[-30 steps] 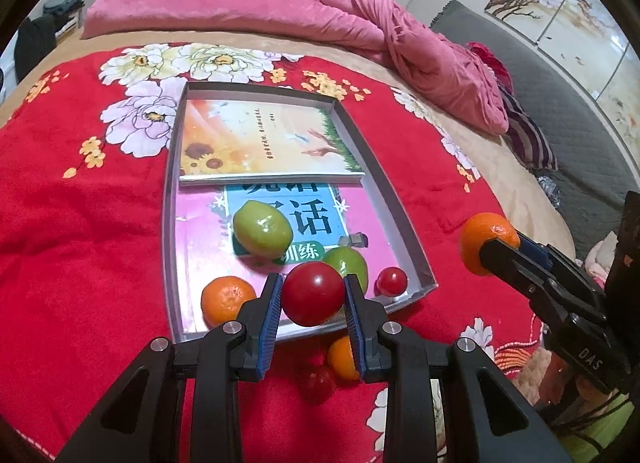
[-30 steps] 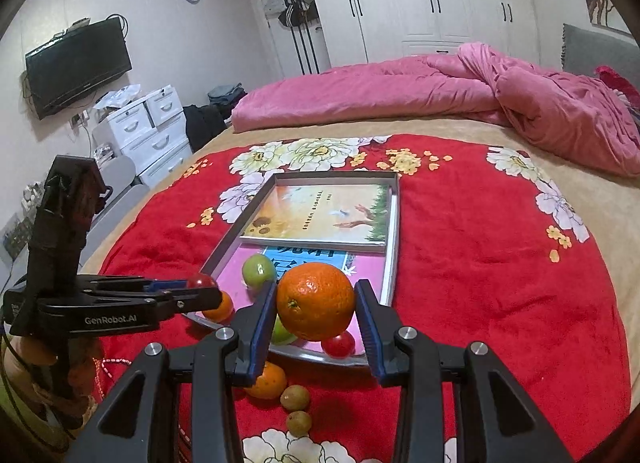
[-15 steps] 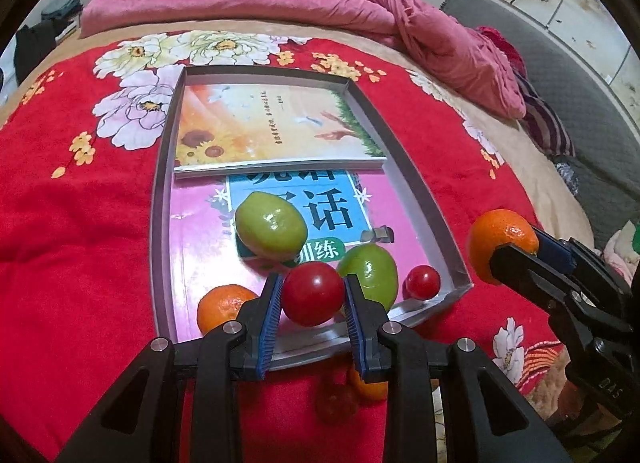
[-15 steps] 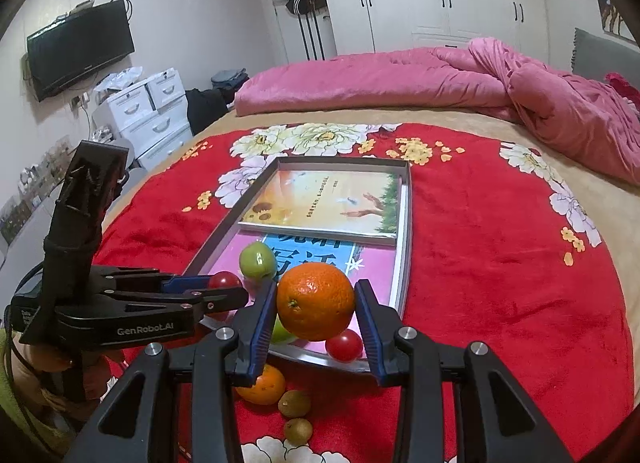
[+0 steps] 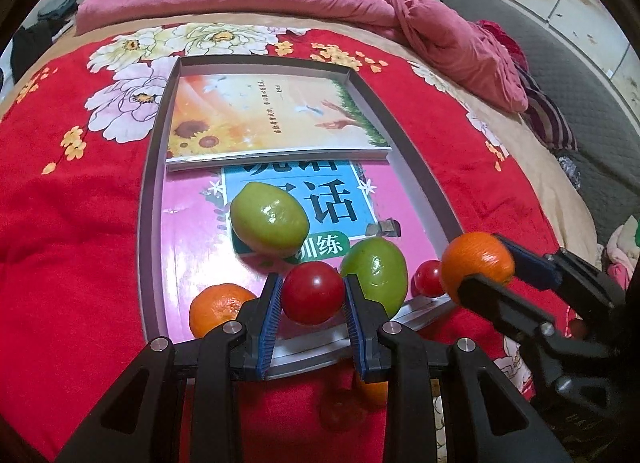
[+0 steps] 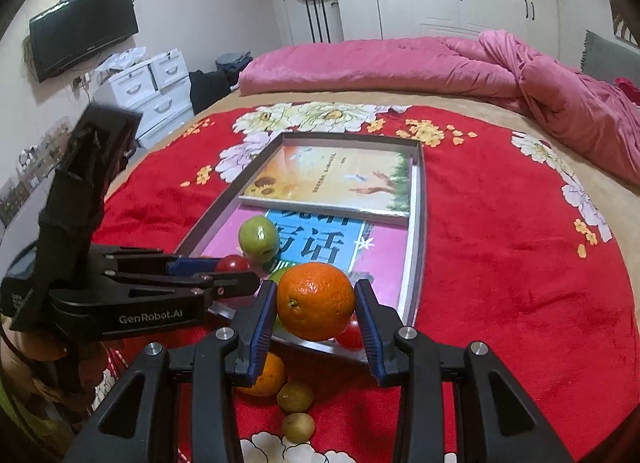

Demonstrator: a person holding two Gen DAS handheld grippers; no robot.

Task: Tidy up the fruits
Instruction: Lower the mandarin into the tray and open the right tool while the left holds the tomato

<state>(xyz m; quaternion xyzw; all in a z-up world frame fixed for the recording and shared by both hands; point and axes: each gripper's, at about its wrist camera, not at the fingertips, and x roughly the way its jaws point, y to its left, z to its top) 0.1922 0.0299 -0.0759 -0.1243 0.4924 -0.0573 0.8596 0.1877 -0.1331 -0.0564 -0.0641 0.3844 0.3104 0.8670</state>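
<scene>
My left gripper [image 5: 312, 295] is shut on a red tomato [image 5: 313, 292], held just over the near end of the grey tray [image 5: 149, 199]. My right gripper [image 6: 316, 305] is shut on an orange [image 6: 316, 301] above the tray's near right corner; in the left wrist view that orange [image 5: 478, 261] shows at the right. In the tray lie two green fruits [image 5: 269, 219] [image 5: 378, 273], a small orange [image 5: 218, 313] and a small red tomato [image 5: 427, 278]. On the red blanket before the tray lie another orange [image 6: 266, 377] and two small brownish fruits [image 6: 295, 397] [image 6: 298, 427].
Two books [image 5: 272, 119] [image 5: 280, 203] cover the tray floor. A rumpled pink quilt [image 6: 440, 63] lies across the far side of the bed. White drawers [image 6: 152, 87] and a wall television [image 6: 80, 29] stand beyond the bed's left side.
Both grippers have sunk and come closer to the tray's near end, each still holding its fruit. The fruits in the tray have not moved.
</scene>
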